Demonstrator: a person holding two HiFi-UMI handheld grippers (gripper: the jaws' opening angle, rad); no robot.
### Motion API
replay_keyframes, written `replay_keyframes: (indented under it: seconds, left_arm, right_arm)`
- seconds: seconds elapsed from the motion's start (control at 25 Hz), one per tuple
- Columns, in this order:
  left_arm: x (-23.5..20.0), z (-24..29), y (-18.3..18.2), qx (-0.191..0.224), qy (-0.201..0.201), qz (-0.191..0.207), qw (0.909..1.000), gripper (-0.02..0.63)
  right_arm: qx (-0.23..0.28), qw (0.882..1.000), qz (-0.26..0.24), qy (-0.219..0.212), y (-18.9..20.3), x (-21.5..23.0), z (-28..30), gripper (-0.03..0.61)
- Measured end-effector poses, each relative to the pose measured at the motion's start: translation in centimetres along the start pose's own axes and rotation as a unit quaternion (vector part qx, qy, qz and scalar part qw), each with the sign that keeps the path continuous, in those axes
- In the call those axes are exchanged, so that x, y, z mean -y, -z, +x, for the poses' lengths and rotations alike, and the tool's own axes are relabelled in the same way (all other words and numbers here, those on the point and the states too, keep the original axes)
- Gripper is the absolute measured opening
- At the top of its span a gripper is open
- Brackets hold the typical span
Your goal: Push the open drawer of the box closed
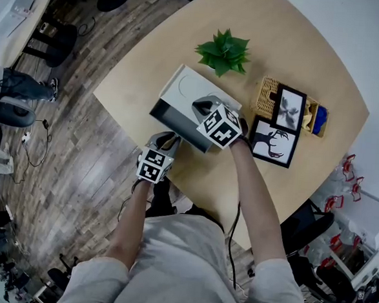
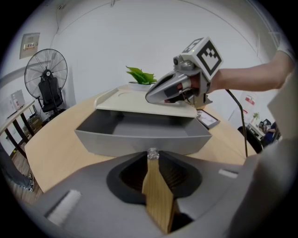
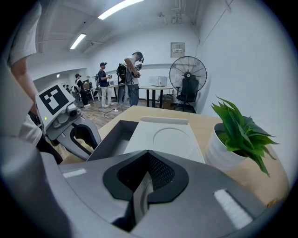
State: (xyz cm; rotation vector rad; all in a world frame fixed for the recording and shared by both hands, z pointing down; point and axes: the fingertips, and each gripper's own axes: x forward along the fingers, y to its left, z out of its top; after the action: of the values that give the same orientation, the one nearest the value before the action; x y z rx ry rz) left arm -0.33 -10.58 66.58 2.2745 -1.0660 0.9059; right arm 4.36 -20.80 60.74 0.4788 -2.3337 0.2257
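A white box (image 1: pixel 188 89) lies on the round wooden table (image 1: pixel 324 73), its grey drawer (image 1: pixel 177 121) pulled out towards me and empty. In the left gripper view the drawer's front wall (image 2: pixel 144 139) fills the middle, and my left gripper (image 2: pixel 152 154) is shut with its tip right at that wall; whether it touches I cannot tell. The same left gripper (image 1: pixel 167 138) shows in the head view at the drawer's near side. My right gripper (image 1: pixel 204 107) is shut and rests over the box's top near its right corner. From the right gripper view (image 3: pixel 148 154) I see the lid (image 3: pixel 164 137).
A potted green plant (image 1: pixel 223 51) stands just behind the box. Two framed pictures (image 1: pixel 288 109) and a wicker basket (image 1: pixel 266 95) lie to the right. The table's edge (image 1: pixel 124 120) runs close to the drawer's left. People stand far back (image 3: pixel 132 76) by a fan (image 3: pixel 187 74).
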Motion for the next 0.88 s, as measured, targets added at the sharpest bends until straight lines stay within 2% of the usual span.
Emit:
replay_keyframes:
  seconds: [0.88]
  left_arm:
    - [-0.4, 1.1, -0.9, 0.000, 0.010, 0.008, 0.9999, 0.132]
  right_arm:
    - [-0.003, 1.000, 0.003, -0.002, 0.1, 0.1, 0.1, 0.002]
